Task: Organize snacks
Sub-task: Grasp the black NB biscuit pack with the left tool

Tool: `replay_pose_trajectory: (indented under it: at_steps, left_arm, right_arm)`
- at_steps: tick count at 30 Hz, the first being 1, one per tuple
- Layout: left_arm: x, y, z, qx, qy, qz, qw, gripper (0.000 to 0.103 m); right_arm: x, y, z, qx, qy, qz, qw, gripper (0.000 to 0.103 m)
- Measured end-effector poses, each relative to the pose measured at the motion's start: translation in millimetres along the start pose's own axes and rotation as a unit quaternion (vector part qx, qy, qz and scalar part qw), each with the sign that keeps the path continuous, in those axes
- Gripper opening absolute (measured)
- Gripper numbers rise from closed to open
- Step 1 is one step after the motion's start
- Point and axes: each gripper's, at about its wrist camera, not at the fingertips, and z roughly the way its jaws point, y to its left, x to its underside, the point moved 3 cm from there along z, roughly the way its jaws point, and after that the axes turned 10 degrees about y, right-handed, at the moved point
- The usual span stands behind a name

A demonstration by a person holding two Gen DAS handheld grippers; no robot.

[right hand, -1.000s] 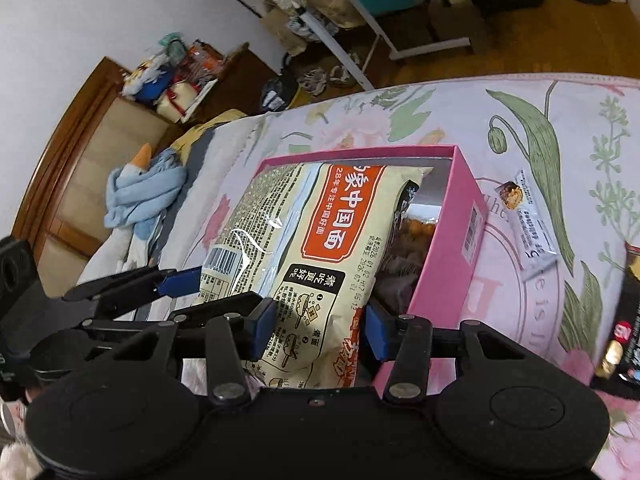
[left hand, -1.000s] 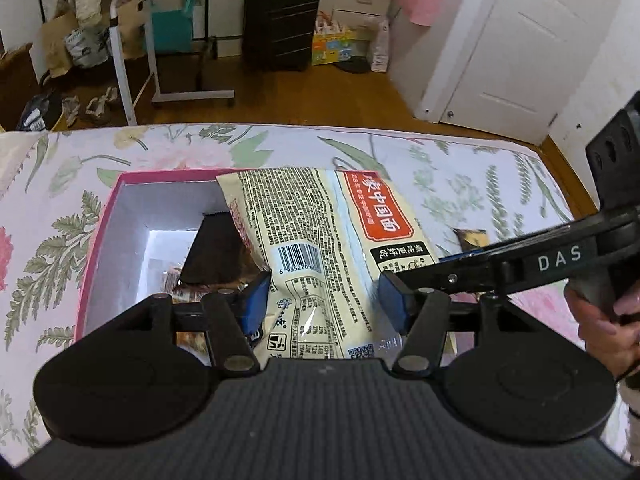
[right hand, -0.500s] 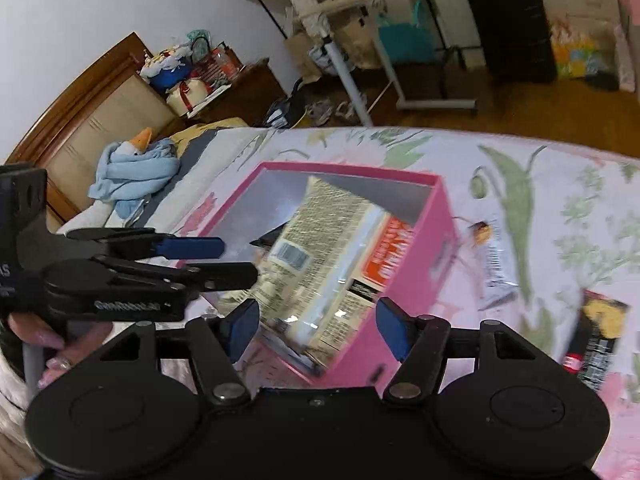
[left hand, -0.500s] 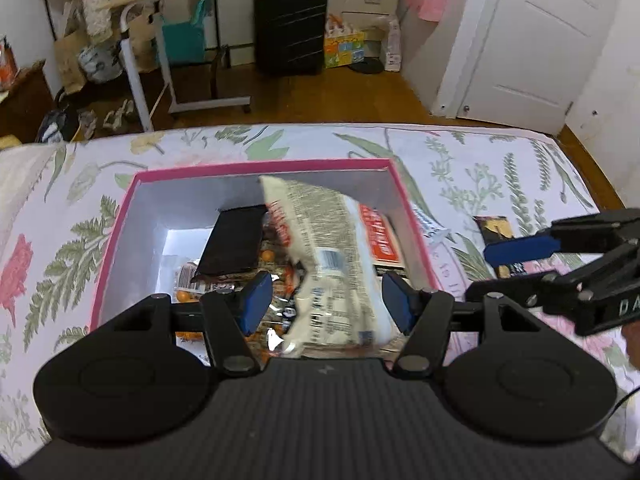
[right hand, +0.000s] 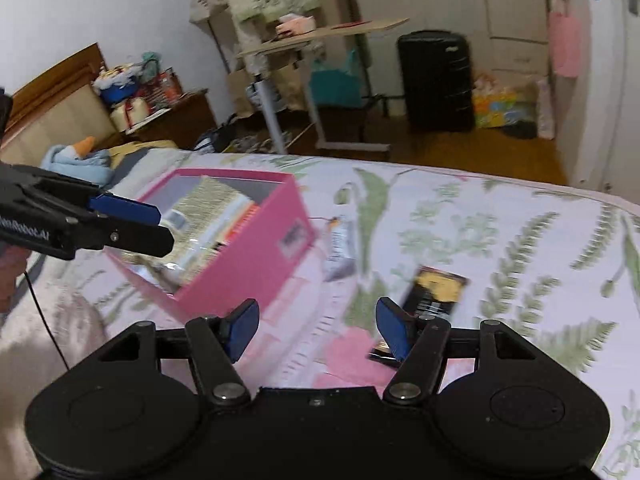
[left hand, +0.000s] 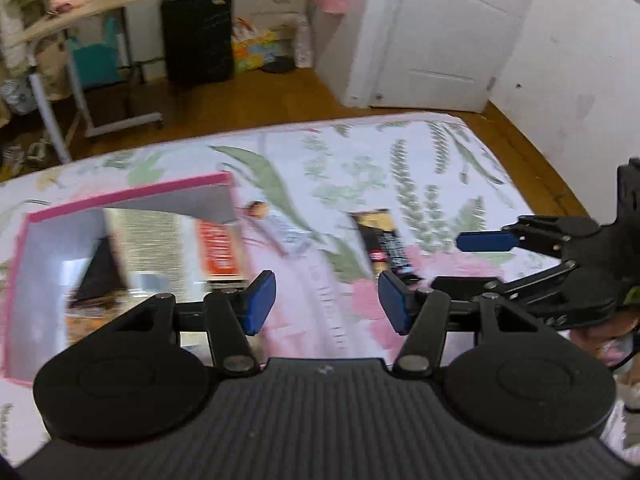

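Observation:
A pink box sits on the flowered bed cover. A cream noodle packet with an orange label lies inside it, over a dark packet. A black and gold snack bar and a small white bar lie on the cover right of the box. My left gripper is open and empty, right of the box. My right gripper is open and empty, between the box and the black bar.
The bed's far edge drops to a wooden floor. Beyond it stand a rolling side table, a black suitcase and a white door. A blue towel and a wooden headboard are at the left.
Both grippers opened and let go of the noodle packet, which now lies in the box. Both then drew back and swung right, toward the bars on the cover.

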Motion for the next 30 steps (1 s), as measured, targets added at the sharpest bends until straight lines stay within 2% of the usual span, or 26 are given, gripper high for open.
replay_pose_trajectory:
  at_steps: [2,3,7,11,16,18,20,23,25,27,28,30]
  left_arm:
    - [-5.8,-13.2,16.6,0.019,0.008,-0.002,0.9998,0.055]
    - [-8.9,-20.0,25.6,0.025,0.01,-0.001,0.9996,0.055]
    - [-19.8,-45.4,67.4,0.035,0.013,0.009,0.9992,0.055]
    - [-28.5,-61.8,114.1,0.032,0.023,0.014,0.9991,0.052]
    - [-40.3,-59.8,162.9,0.027,0.025,-0.019,0.9991,0.052]
    - [-44.1,-55.0,182.0,0.02,0.035,-0.029,0.9988,0.052]
    - [-45.4,-49.1,197.3,0.015,0.054,-0.043,0.9975,0.052]
    - [-43.9,-38.0,211.3,0.042,0.073,-0.072,0.9938,0.053]
    - [-42.4,-35.0,217.7,0.058,0.082,-0.082,0.9915,0.053]
    - [-40.3,-37.2,219.2,0.074,0.079,-0.078,0.9911,0.052]
    - [-38.6,-38.2,220.9,0.087,0.084,-0.081,0.9893,0.05]
    - [-35.0,-40.3,220.9,0.097,0.086,-0.094,0.9871,0.047]
  right_arm:
    - [8.9,-8.6,2.2,0.023,-0.028,0.007,0.999,0.082]
    - [12.8,-13.7,5.8,0.029,-0.036,0.008,0.999,0.082]
    - [22.5,-33.9,32.1,0.053,-0.026,0.019,0.998,0.082]
    - [30.2,-48.8,60.0,0.042,-0.02,0.031,0.998,0.082]
    - [36.4,-55.8,88.6,0.033,-0.024,0.038,0.998,0.081]
    - [36.4,-57.6,98.0,0.028,-0.023,0.047,0.998,0.081]
    - [37.0,-60.0,110.4,0.04,-0.014,0.047,0.998,0.081]
    - [38.0,-59.8,119.6,0.069,-0.024,0.015,0.997,0.081]
    - [36.2,-59.7,120.5,0.071,-0.021,0.017,0.997,0.081]
    - [34.4,-58.6,119.9,0.075,-0.016,0.021,0.997,0.076]
    - [33.3,-57.3,118.8,0.075,-0.011,0.022,0.997,0.064]
    - [30.6,-55.9,116.3,0.076,0.001,0.03,0.997,0.063]
